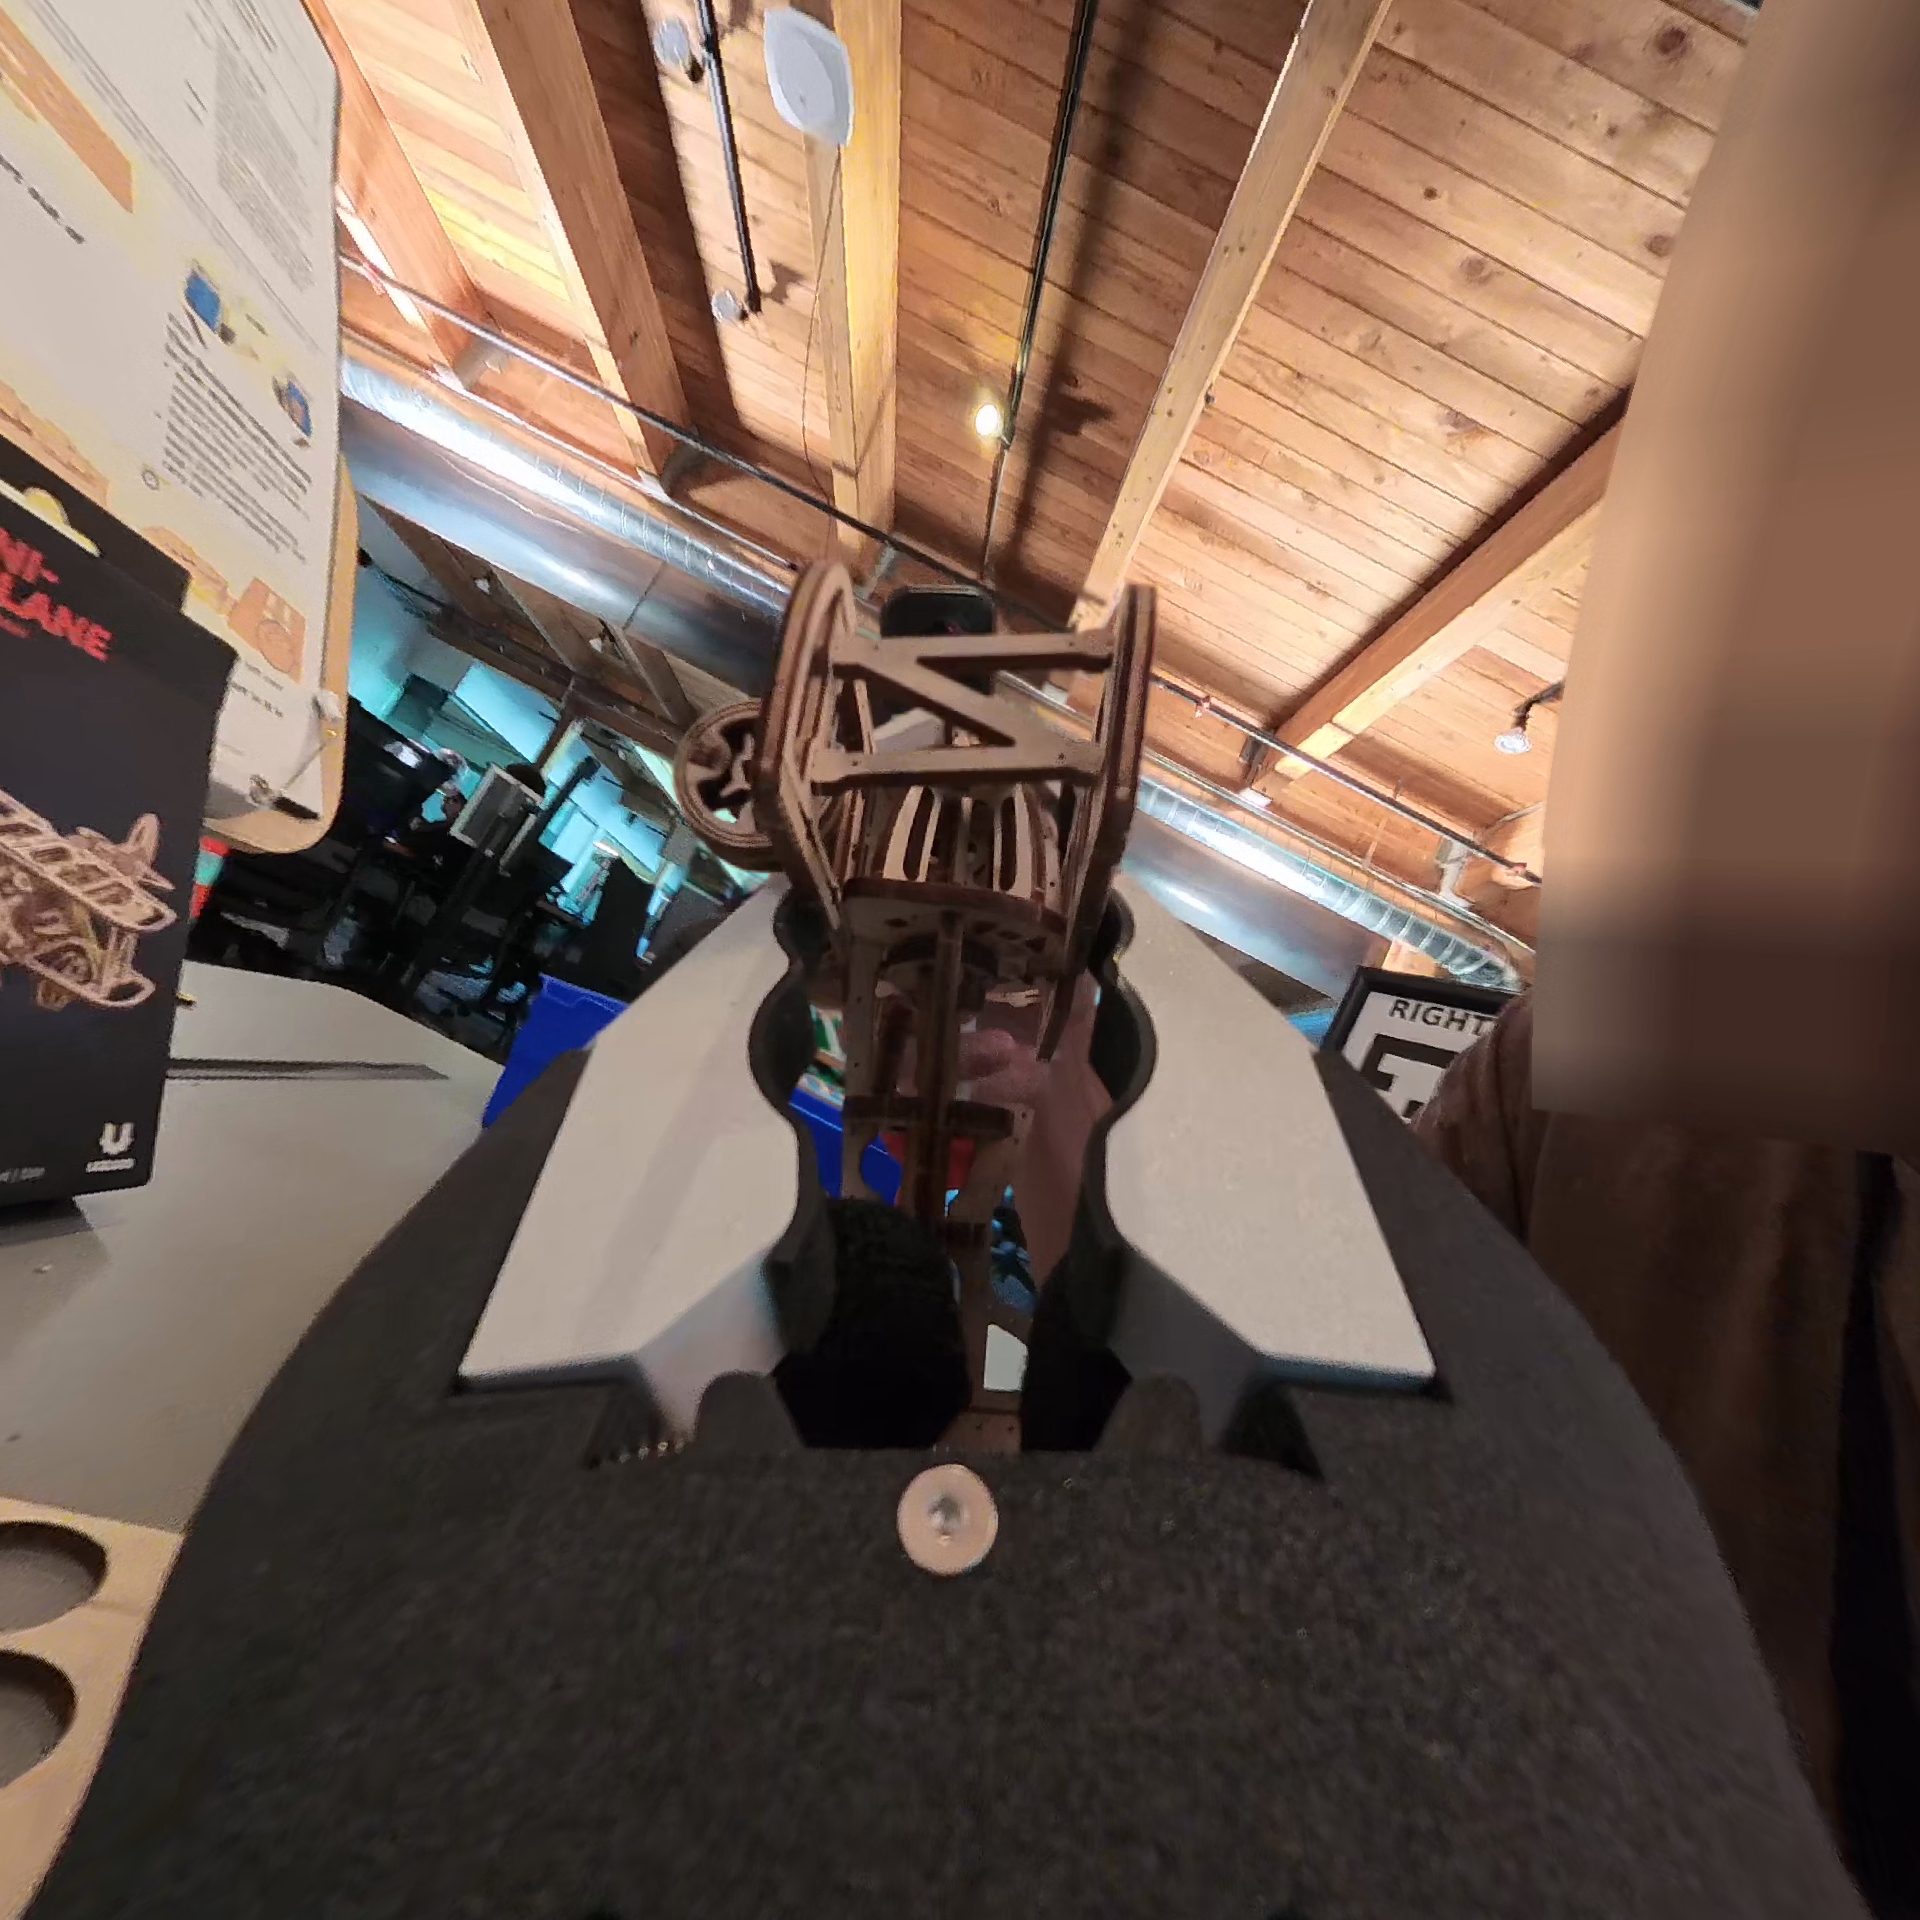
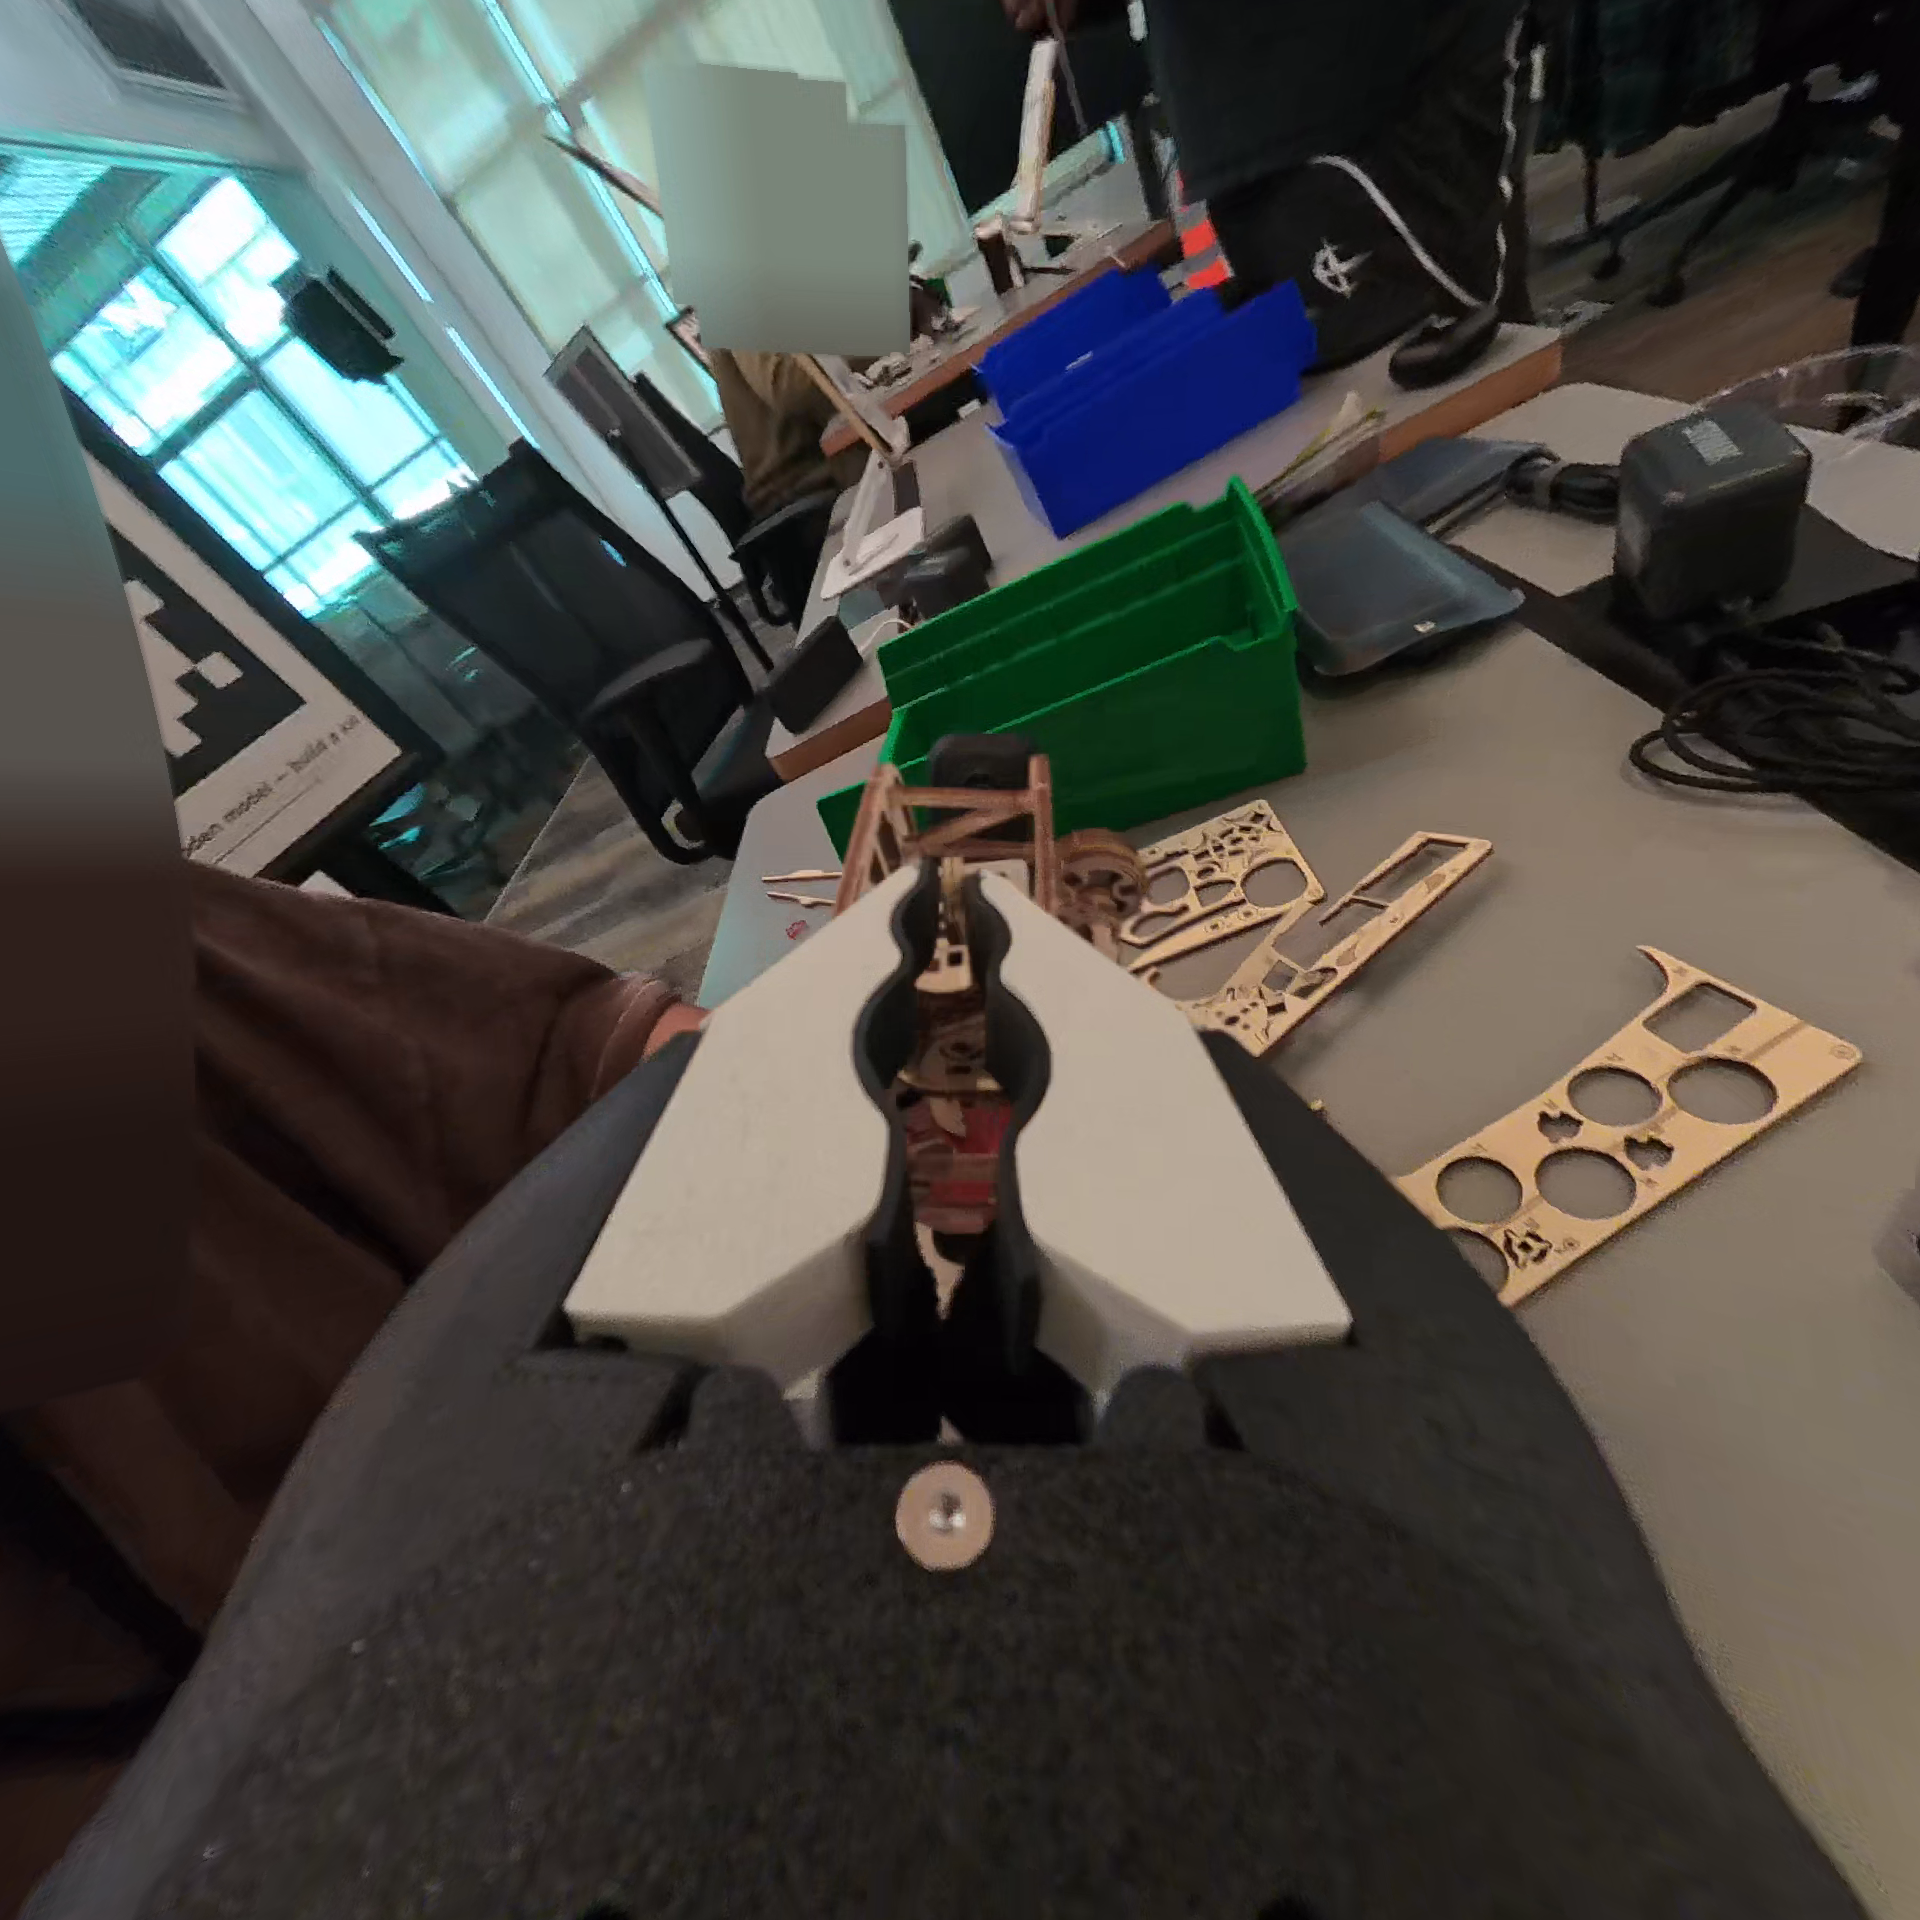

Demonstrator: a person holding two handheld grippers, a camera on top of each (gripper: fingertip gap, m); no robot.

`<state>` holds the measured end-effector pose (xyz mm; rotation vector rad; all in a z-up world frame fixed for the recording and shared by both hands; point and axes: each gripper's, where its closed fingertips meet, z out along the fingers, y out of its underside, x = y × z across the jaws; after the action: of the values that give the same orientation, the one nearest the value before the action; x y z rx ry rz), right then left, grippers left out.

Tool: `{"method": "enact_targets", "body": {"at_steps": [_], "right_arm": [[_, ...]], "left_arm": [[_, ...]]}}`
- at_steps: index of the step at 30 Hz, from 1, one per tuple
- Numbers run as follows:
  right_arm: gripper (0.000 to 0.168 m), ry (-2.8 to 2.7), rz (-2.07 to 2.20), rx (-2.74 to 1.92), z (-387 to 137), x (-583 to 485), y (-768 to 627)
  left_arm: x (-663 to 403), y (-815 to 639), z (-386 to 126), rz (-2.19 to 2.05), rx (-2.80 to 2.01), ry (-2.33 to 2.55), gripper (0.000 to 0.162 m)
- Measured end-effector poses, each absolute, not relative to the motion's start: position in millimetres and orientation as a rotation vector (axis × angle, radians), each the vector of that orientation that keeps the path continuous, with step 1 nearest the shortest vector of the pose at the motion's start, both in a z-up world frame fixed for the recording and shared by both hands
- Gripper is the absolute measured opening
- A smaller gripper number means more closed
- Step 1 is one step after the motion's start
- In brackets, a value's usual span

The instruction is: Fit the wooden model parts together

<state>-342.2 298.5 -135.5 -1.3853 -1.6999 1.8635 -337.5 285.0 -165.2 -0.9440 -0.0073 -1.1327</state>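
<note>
In the left wrist view, my left gripper (image 1: 951,920) points up toward the ceiling. It is shut on the fuselage of a wooden biplane model (image 1: 956,821). The model's wing struts and a wheel (image 1: 727,774) stick out past the fingertips. In the right wrist view, my right gripper (image 2: 949,883) points down toward the table. It is shut on a thin wooden part (image 2: 951,961) at the near end of the same model (image 2: 951,821). A wheel (image 2: 1101,883) shows to the right of the fingertips. A dark object behind the model is mostly hidden in both views.
Punched-out wooden sheets (image 2: 1631,1122) (image 2: 1309,935) lie on the grey table (image 2: 1714,1403). A green bin (image 2: 1101,707), a blue bin (image 2: 1143,416), a black adapter (image 2: 1704,509) and cables (image 2: 1787,727) stand farther back. The model's box (image 1: 83,883) and an instruction sheet (image 1: 177,312) are on the left. A brown sleeve (image 2: 364,1039) is close by.
</note>
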Motion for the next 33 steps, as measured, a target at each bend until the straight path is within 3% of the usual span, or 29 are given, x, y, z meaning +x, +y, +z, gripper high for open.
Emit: {"method": "enact_targets", "body": {"at_steps": [14,28,33], "right_arm": [[0.012,-1.802,1.710,-1.464,-144.6,-339.7,293.7],[0.004,-1.825,1.719,-1.507,-147.8,-335.2,297.2],[0.010,-1.851,1.722,-1.518,-151.0,-333.2,296.8]], "left_arm": [[-335.0,284.6,-165.1,-1.139,-0.943,0.004,0.048],[-330.7,284.9,-166.0,-1.130,-0.961,0.023,0.048],[-329.6,284.8,-166.5,-1.128,-0.969,0.032,0.049]]}}
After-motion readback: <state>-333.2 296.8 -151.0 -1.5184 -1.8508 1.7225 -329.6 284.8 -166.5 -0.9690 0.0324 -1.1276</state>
